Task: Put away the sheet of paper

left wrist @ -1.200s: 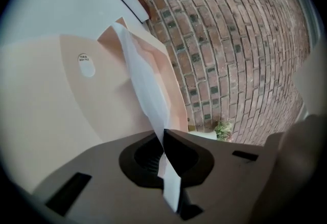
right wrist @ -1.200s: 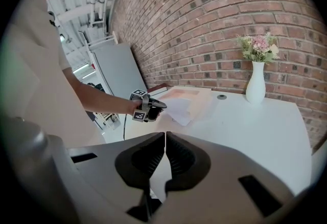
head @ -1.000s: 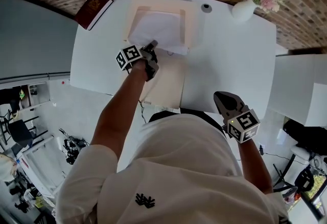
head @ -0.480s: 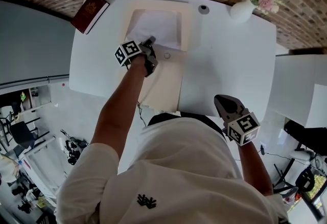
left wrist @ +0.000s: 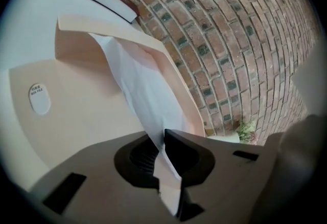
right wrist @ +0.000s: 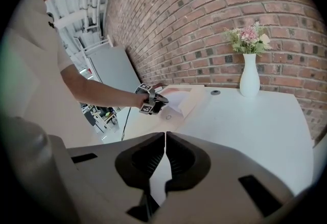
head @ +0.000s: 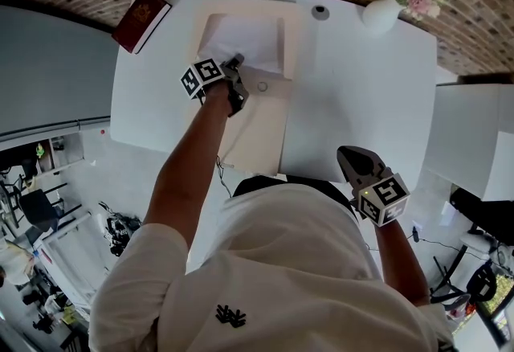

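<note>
Plainly, 1 white sheet of paper (head: 241, 41) was pinched at its near edge by the left gripper (head: 238, 63), its long axis running straight ahead of the jaws into 1 open cream card file folder (head: 261, 121) on the white table (head: 361, 93). Of the 2 grippers, the right gripper (head: 347, 156), jaws pressed together on nothing, was held well apart; the left was judged nearer.
</note>
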Motion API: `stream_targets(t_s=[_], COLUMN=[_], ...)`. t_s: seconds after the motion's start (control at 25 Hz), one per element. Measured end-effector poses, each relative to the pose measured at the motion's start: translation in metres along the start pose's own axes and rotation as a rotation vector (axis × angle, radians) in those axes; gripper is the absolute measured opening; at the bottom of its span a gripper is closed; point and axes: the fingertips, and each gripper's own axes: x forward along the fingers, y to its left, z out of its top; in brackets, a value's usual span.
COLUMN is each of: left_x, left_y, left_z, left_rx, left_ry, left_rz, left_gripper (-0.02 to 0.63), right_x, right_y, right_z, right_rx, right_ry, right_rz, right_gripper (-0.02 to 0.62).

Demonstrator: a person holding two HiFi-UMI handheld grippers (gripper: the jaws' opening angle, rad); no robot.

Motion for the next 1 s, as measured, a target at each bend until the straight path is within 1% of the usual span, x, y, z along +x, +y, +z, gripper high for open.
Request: stream_targets(t_s=[0.04, 0.08, 0.16, 0.36, 0.52, 0.68, 0.8, 0.92, 1.0], left_x=[0.0, 0.0, 0.0, -0.005, -0.006, -0.007, -0.007, -0.012, -0.015], left_y=[0.0, 0.001, 0.002, 0.006, 0.004, 0.006, 0.008, 0.012, 0.012], left_z=[0.001, 0.002, 0.001, -0.004, -0.007, -0.01, -0.012, -0.013, -0.015], left_rx=[0.008, 0.013, 0.015, 0.035, 0.039, 0.043, 0.035, 0.037, 0.028], left_ry=[-0.003, -0.004, 0.002, 0.018, 0.036, 0.052, 0.077, 0.092, 0.104], left_rz=[0.013, 0.025, 0.046, 0.095, 0.098, 0.134, 0.186, 0.26, 0.289], left_gripper=[0.028, 0.047, 0.148, 0.206, 0.23, 0.241, 0.247, 0.252, 0.253], right_x=[0.0, 0.001, 0.001, -0.001, -0.001, -0.003, -0.003, -0.003, -0.003], right_y=[0.0, 0.0, 0.001, 0.002, 0.003, 0.006, 0.006, 0.006, 0.006], right_z=[0.0, 0.001, 0.001, 0.001, 0.001, -0.003, -0.003, -0.001, 0.002], right_rx=[0.0, 0.0, 0.001, 0.003, 0.004, 0.009, 0.014, 0.02, 0.024], right_ry=[-0.002, -0.005, -0.01, -0.014, -0.02, -0.029, -0.039, -0.055, -0.067], right_rz=[0.002, 0.005, 0.009, 0.015, 0.017, 0.018, 0.024, 0.035, 0.04], right_gripper=[0.032, 0.032, 0.032, 0.032, 0.032, 0.033, 0.032, 0.032, 0.033])
